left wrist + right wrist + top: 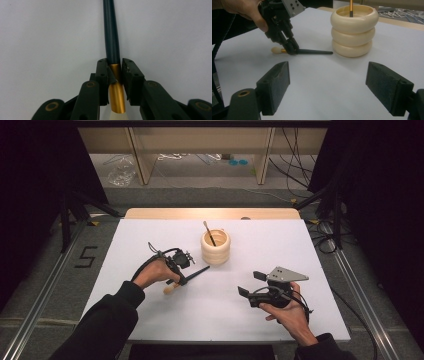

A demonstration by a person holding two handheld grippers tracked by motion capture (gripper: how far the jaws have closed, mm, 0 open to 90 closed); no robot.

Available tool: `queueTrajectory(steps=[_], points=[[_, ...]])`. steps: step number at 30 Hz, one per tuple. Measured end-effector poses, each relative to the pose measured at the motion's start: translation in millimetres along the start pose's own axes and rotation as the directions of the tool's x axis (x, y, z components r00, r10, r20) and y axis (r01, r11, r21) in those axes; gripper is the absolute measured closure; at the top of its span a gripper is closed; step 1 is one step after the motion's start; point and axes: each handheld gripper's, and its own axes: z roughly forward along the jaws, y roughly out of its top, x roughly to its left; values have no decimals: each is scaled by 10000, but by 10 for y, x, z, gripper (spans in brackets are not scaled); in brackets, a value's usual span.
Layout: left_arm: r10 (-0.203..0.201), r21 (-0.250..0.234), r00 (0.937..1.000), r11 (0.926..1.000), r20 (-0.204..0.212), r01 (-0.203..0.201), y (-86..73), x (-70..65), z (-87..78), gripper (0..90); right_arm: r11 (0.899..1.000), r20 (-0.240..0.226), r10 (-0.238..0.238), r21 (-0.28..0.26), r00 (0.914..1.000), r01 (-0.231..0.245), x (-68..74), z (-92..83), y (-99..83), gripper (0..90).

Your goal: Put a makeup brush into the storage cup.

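From the high view, the left tool (181, 270) sits low on the white counter (150, 240), left of centre, closed on a makeup brush (186, 276) that lies flat with its pale tip toward the near left and its dark handle pointing right toward the cream ribbed holder (216, 248). The holder stands just beyond, with a second brush (209, 233) upright in it. The right tool (252, 285) hovers at the near right, jaws apart and holding nothing.

In the left gripper view, the jaws pinch the brush at the gold ferrule (115, 72), where it meets the dark handle, which runs away over bare counter.

In the right gripper view, the two wide-spread pads (276, 85) frame the scene: the left tool (291, 48) grips the brush on the counter, the holder (353, 35) just to its right.

The step in hand looks like picking the brush up. The likely next move is lifting it, tipping it upright and lowering it into the holder's mouth beside the other brush.
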Motion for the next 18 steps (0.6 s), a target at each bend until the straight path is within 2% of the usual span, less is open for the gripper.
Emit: queueTrajectory(steps=[5,6,7,8,9,18], points=[[89,154,9999,9998,84,-90,27,2,4,776,10000,-13,-11,0,10000,11,-1,-1,0,205],[90,167,9999,9998,78,-91,28,2,5,779,9997,-52,153,206,9999,-152,9,-12,2,205],[107,206,9999,9997,82,-109,32,4,4,779,9990,43,95,434,9999,-97,7,-34,10,205],[129,238,9999,9996,73,-131,34,4,3,780,9991,46,78,420,10000,-80,6,-33,10,205],[140,241,9999,9996,68,-142,35,3,3,781,10000,-26,-5,-3,10000,5,0,-2,0,205],[576,367,9982,9976,179,-582,13,-12,-9,786,10000,-54,56,80,10000,-55,6,0,0,205]])
